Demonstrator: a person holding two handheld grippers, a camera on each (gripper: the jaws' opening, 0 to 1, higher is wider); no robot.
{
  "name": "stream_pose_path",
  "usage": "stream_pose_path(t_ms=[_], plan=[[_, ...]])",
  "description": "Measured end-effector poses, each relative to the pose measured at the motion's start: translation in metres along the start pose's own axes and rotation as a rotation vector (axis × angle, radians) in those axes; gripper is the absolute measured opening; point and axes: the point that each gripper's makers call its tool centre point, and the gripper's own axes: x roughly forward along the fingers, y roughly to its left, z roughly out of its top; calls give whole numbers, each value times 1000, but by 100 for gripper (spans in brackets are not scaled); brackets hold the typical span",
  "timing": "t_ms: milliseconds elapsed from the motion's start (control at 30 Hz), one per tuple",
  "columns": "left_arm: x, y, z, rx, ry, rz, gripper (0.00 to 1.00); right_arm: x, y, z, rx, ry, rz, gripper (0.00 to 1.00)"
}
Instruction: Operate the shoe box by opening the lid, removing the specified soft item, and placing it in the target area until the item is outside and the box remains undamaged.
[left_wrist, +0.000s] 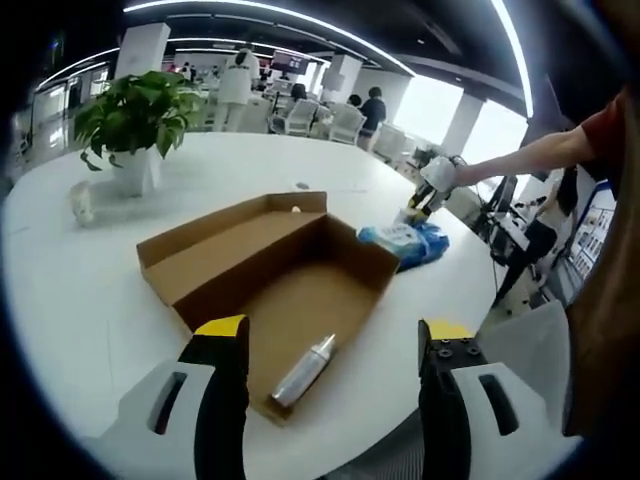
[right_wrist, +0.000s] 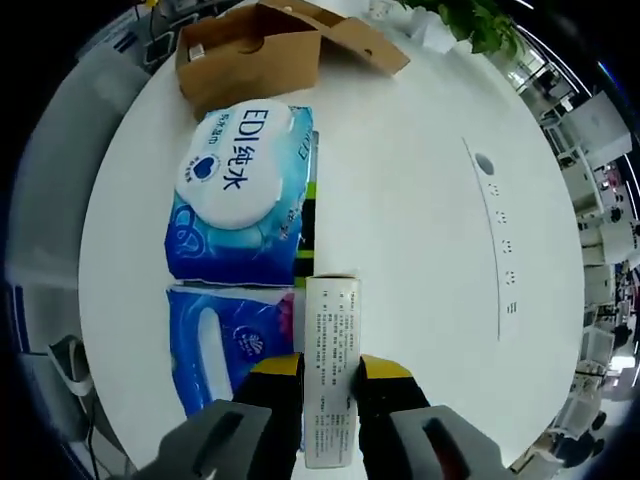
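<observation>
Right hand-held gripper clamps carton (left gapes).

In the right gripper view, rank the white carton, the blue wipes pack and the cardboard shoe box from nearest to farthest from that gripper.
1. White carton: between the jaws of the right gripper.
2. Blue wipes pack: just beyond, to the view's left.
3. Cardboard shoe box: farthest, at the view's top.
</observation>
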Motion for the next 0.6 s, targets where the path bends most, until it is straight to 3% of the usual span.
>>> stream_pose_path(t_ms=[600], plan=[[-3, 3, 2, 8, 7, 10, 68, 8, 3, -8, 5, 18, 10, 16]])
